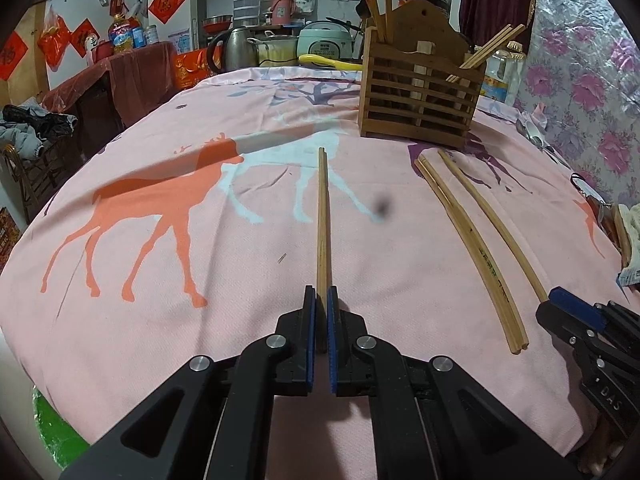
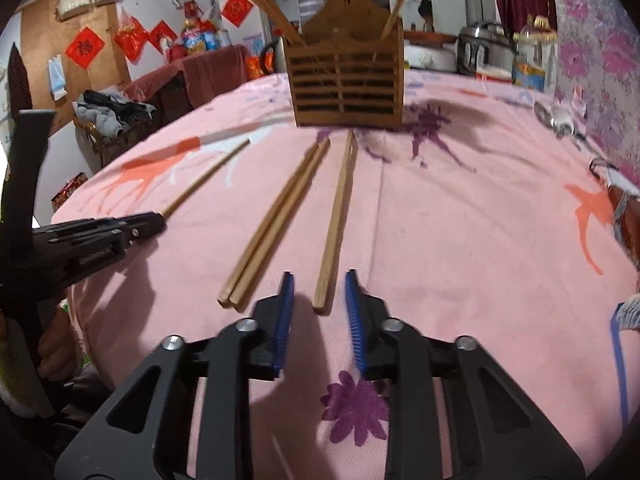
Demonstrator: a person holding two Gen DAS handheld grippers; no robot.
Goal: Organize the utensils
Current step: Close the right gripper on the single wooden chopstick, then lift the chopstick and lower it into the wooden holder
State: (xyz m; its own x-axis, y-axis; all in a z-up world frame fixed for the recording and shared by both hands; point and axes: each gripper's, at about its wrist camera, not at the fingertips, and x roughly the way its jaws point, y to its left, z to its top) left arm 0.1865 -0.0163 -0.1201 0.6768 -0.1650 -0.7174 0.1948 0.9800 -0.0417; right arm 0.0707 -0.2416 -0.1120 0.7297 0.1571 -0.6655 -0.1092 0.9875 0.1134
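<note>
My left gripper [image 1: 321,294] is shut on a pair of wooden chopsticks [image 1: 322,216] that point toward the wooden utensil holder [image 1: 418,92]; in the right wrist view the left gripper [image 2: 158,222] grips them at their near end [image 2: 208,178]. My right gripper [image 2: 318,282] is open, its jaws either side of the near end of a single chopstick pair [image 2: 338,220] lying on the pink cloth. Another chopstick pair [image 2: 276,224] lies just left of it. The holder [image 2: 346,84] has several chopsticks standing in it.
The table wears a pink cloth with deer prints [image 1: 160,208]. Metal spoons [image 2: 560,120] lie at the right edge by the floral wall. A kettle [image 1: 236,48], pots and a rice cooker [image 1: 324,40] stand behind the holder. Oil bottles [image 1: 500,72] stand at back right.
</note>
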